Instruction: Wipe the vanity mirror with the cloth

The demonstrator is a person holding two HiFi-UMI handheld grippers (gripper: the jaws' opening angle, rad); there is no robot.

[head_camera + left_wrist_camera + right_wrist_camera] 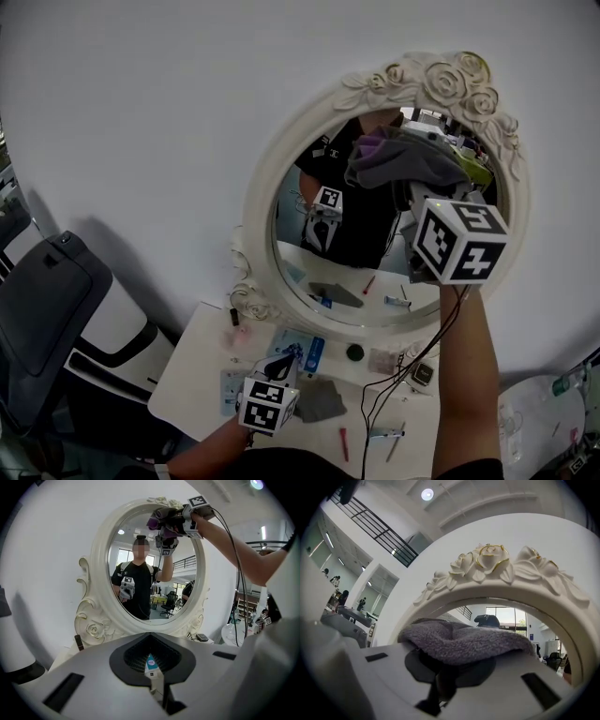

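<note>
Right gripper [415, 190] is clamped on the grey-purple cloth [405, 157], up against the glass of the vanity mirror [259, 201] at about one o'clock!

In the right gripper view the jaws [444, 679] pinch the cloth [465, 642], which bunches over them just under the rose crest of the mirror's frame [487, 563]. The left gripper view shows that cloth [161, 520] meeting its own reflection at the mirror's [100, 550] top. The left gripper [275, 364] hangs low at six o'clock beneath the mirror, over the white table [186, 377], jaws [156, 682] drawn together. A second grey cloth [322, 399] lies just right of it. Dark chair [45, 302] out at eight o'clock.
</note>
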